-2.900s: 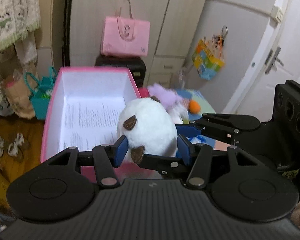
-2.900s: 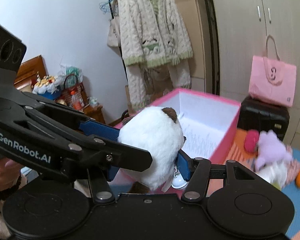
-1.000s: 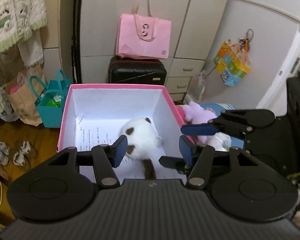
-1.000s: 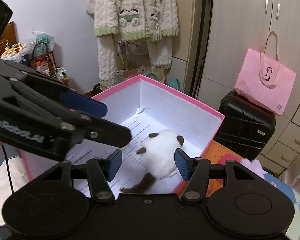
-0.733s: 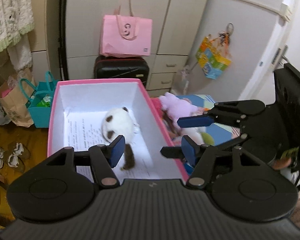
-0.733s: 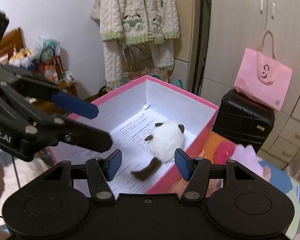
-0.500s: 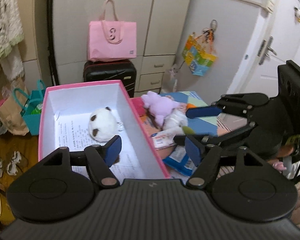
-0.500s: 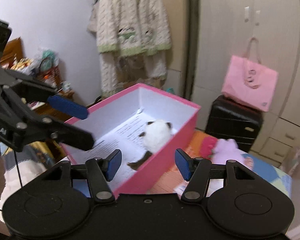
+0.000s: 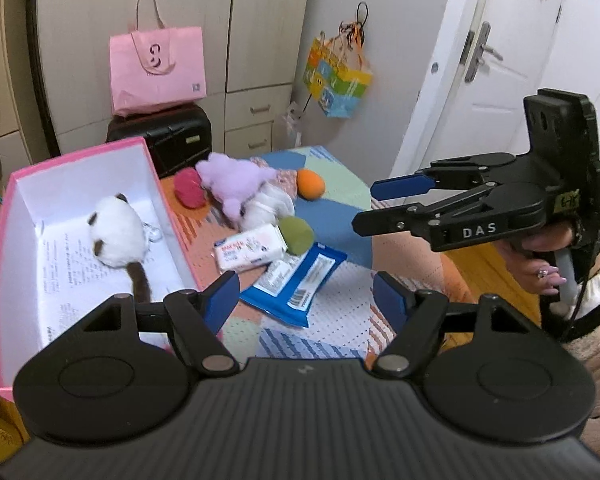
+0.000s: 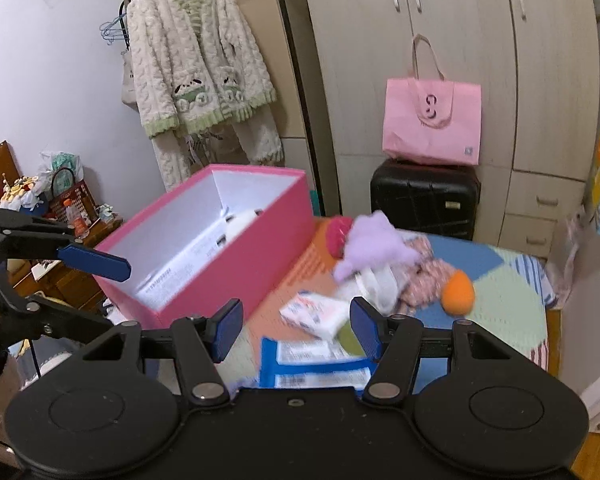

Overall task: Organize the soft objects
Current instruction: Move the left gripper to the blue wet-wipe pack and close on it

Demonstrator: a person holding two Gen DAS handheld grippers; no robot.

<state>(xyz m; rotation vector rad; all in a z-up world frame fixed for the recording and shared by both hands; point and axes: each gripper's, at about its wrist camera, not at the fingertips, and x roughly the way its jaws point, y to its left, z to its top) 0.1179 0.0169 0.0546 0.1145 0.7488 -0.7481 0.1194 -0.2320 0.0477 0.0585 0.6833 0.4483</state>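
Observation:
A white plush with brown ears and tail (image 9: 118, 234) lies inside the pink box (image 9: 80, 156), also seen in the right wrist view (image 10: 244, 216). On the patchwork mat lie a purple plush (image 9: 232, 182), a red soft piece (image 9: 189, 193), an orange ball (image 9: 310, 184), a green ball (image 9: 296, 234), a tissue pack (image 9: 250, 249) and a blue wipes pack (image 9: 296, 280). My left gripper (image 9: 306, 300) is open and empty above the mat. My right gripper (image 10: 296, 330) is open and empty over the packs; it also shows in the left wrist view (image 9: 384, 204).
A black suitcase (image 10: 424, 196) with a pink bag (image 10: 432, 120) stands against the wardrobe. A knitted cardigan (image 10: 196, 60) hangs at the left. A white door (image 9: 496, 64) is on the right. A colourful bag (image 9: 336, 76) hangs from the wall.
Both grippers let go of the white plush, which now lies in the pink box. Both have pulled back and swung right, over the toys on the mat.

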